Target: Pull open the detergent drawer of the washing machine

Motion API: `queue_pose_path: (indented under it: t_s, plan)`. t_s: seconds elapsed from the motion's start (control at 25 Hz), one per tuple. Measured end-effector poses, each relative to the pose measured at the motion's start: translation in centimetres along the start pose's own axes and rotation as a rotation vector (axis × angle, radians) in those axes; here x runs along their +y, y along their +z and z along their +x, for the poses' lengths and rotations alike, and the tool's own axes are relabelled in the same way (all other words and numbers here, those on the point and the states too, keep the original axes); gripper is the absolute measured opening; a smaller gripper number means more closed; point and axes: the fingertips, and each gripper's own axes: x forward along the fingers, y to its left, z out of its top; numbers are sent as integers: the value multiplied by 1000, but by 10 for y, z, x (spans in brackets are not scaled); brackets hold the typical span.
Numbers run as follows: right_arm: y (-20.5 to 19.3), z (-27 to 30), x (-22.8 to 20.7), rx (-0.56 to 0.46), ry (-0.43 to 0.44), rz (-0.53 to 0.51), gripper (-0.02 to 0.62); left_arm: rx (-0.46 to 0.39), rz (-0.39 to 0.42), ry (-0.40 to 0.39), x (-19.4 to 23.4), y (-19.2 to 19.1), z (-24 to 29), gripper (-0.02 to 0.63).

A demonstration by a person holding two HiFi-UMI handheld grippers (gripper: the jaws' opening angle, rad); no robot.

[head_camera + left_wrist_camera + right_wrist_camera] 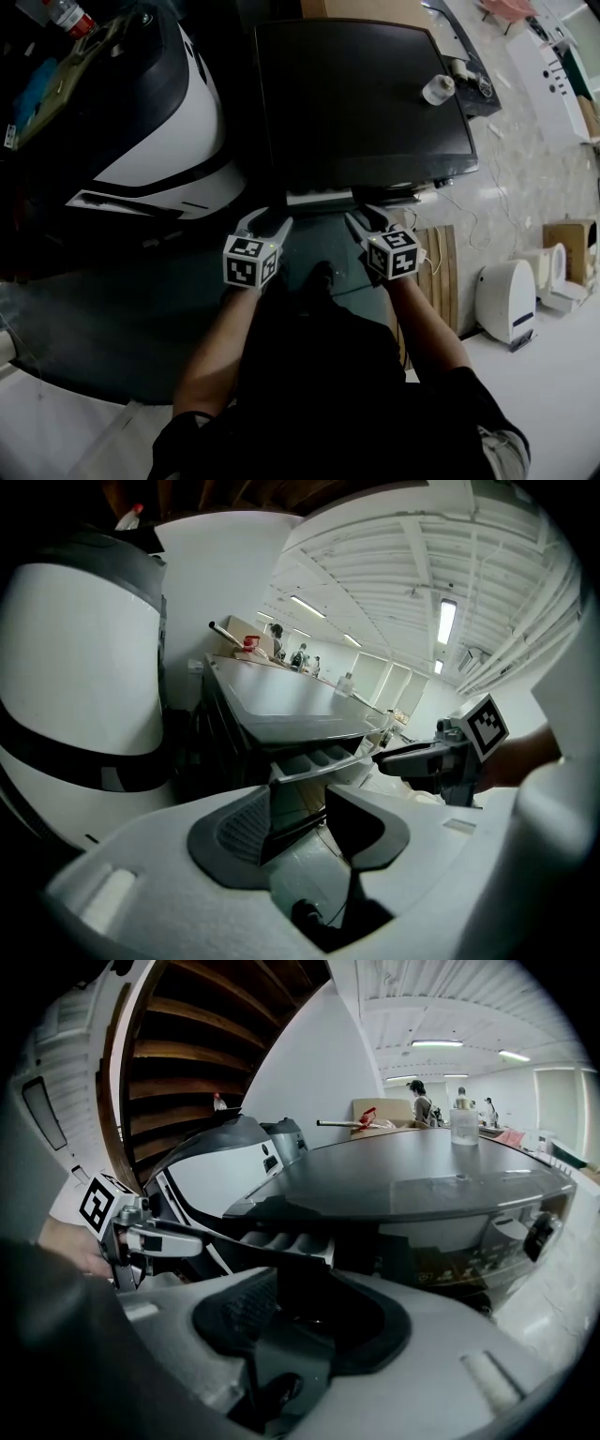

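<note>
- Head view: the washing machine [356, 94] is seen from above, dark top, with a small jar [438, 89] parked on it near the right edge.
- The detergent drawer [319, 198] is seen as a pale strip sticking out of the front edge, between the two grippers.
- The left gripper [265, 225] and right gripper [367, 219] are held just short of the drawer, one on each side; no contact can be made out.
- A white-and-black appliance [178, 122] is parked to the left of the washer.
- Left gripper view: the jaws are spread, with nothing pinched between them.
- The drawer [314, 761] is seen beyond the jaw tips, slid out, open compartments exposed. The right gripper [403, 757] is seen close to the drawer's far side.
- Right gripper view: the jaws are likewise spread and empty.
- The drawer [281, 1241] is seen ahead with its compartments showing; the left gripper [178, 1238] is seen at its other end.
- Progress, as judged: the pull looks done or nearly done, since the compartments are uncovered. Whether full travel is reached cannot be told.
- Left to do, if anything: a last bit of extension, then the grippers are to be backed off.
</note>
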Motion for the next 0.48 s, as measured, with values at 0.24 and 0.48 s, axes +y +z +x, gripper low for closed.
queue_pose_path:
  t_s: [0.24, 0.48]
  plan:
    - [-13, -13, 5, 10, 20, 6, 161, 7, 0, 20, -10, -11, -8, 178]
    - [-25, -27, 11, 26, 66, -1, 161, 18, 3, 57, -23, -22, -16, 178]
